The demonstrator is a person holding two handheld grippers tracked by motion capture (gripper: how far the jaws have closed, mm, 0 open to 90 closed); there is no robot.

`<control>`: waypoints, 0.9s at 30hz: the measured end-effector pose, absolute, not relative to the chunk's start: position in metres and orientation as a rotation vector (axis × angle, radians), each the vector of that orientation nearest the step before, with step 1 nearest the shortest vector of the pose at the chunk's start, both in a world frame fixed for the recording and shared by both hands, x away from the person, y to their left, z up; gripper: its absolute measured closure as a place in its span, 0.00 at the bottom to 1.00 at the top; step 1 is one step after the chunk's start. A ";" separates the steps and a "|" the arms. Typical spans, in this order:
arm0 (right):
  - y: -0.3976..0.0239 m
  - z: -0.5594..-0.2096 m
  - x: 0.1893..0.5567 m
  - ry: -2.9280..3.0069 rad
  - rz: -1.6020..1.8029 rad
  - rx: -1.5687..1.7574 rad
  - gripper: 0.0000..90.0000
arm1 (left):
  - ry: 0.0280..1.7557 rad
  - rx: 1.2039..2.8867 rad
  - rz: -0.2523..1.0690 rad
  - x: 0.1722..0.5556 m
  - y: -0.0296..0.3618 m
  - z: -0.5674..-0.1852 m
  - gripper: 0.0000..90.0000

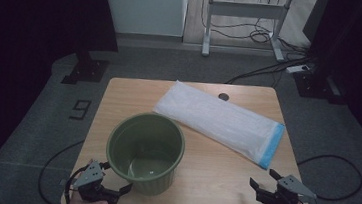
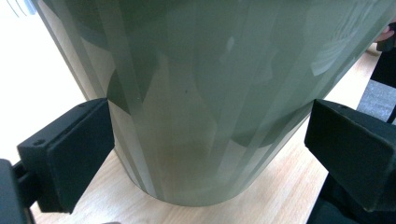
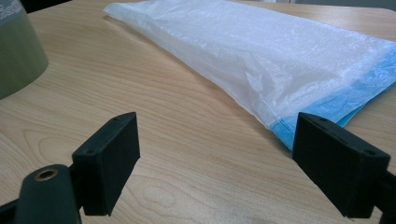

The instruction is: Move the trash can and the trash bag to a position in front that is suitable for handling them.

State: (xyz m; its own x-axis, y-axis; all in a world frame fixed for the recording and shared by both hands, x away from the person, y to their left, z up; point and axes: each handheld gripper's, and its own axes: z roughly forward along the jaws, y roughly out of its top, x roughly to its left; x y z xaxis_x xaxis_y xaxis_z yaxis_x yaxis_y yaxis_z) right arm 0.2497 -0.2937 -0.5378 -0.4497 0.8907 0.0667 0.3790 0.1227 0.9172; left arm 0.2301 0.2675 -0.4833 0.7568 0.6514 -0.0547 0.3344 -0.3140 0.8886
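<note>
A green plastic bin (image 1: 145, 151) stands upright and empty on the near left of the wooden table (image 1: 222, 176). My left gripper (image 1: 116, 177) is open at the bin's near side, low by its base. In the left gripper view the bin wall (image 2: 201, 93) sits between the spread jaws of the left gripper (image 2: 210, 158), and I cannot tell if they touch it. A folded white plastic bag (image 1: 220, 121) with a blue end lies diagonally across the table's far right. My right gripper (image 1: 263, 179) is open and empty at the near right corner, and the bag (image 3: 261, 51) lies ahead of the right gripper (image 3: 219, 158).
A small dark round cap (image 1: 223, 96) sits in the tabletop at the far edge. On the floor are cables (image 1: 334, 162), a power strip (image 1: 300, 69), a black stand base (image 1: 85, 70) and a "9" mark (image 1: 81, 108). Bare wood lies between bin and right gripper.
</note>
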 end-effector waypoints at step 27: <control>-0.286 -0.538 0.247 1.947 1.314 1.153 0.16 | 0.686 1.980 0.313 0.285 0.200 -0.478 0.02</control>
